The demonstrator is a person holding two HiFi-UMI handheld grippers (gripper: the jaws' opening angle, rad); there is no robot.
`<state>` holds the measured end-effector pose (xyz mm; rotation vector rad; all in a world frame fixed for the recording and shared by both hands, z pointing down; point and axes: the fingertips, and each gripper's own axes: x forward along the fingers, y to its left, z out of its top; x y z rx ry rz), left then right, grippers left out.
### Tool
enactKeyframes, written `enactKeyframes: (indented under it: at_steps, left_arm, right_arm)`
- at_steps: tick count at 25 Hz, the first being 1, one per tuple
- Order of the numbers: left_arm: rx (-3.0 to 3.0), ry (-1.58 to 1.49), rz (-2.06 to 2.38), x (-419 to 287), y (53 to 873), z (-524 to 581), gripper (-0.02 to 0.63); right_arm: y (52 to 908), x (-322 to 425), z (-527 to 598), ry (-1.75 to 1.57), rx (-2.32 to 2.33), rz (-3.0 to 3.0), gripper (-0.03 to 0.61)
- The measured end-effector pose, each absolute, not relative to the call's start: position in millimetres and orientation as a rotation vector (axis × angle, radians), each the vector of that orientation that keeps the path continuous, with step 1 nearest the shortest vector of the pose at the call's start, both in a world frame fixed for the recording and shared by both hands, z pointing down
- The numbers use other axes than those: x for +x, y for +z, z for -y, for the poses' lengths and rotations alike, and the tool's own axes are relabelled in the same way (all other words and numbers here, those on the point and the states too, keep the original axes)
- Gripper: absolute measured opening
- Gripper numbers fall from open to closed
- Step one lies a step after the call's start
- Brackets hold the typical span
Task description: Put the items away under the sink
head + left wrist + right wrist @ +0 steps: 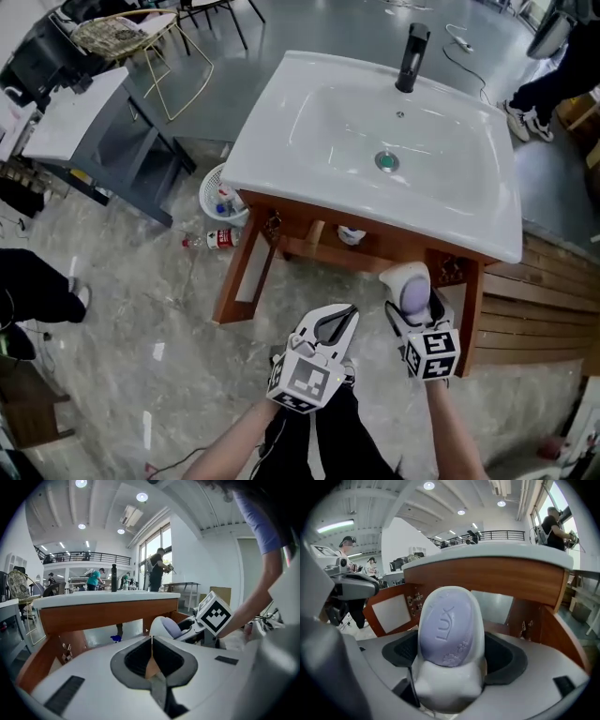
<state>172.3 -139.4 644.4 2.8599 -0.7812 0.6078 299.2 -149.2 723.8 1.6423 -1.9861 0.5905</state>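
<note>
Wooden sink stand [394, 253] ahead. Right gripper [410, 298] pinches white dish [447, 691] of lilac soap [447, 625]; I must enter level. Left gripper [151, 641] pressed together.

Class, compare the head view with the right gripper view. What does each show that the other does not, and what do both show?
Only the head view looks down into the white basin, showing its drain, the black tap and the floor basket beside the sink. Only the right gripper view shows LUX pressed into the lilac soap. Both show the right tongs shut on the white soap dish that carries that soap, in front of the sink's wooden frame.
</note>
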Motion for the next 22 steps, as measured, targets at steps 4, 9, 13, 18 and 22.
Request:
enactKeyframes:
  at_steps: [4,9,13,18,22]
  left_arm:
    - [2.873,0.633,0.76,187,674,148,0.018]
    - [2.874,0.617,0.765,195,697,158,0.018]
    - [2.912,0.605,0.766,198,713,167,0.018]
    - [2.919,0.581,0.772,195,737,171,0.018]
    - [2.929,0.574,0.775,193,758,173,0.018]
  right_arm:
    - [760,310,161,0.633,1.671,1.945,0.419]
    - [798,316,173,0.653,1.679,1.909,0.419]
    - [827,324,187,0.655,1.702,1.889,0.419]
    - [854,333,204,0.645,1.723,1.87,0.418]
    - [871,339,218,0.602,1.713,1.858,0.419]
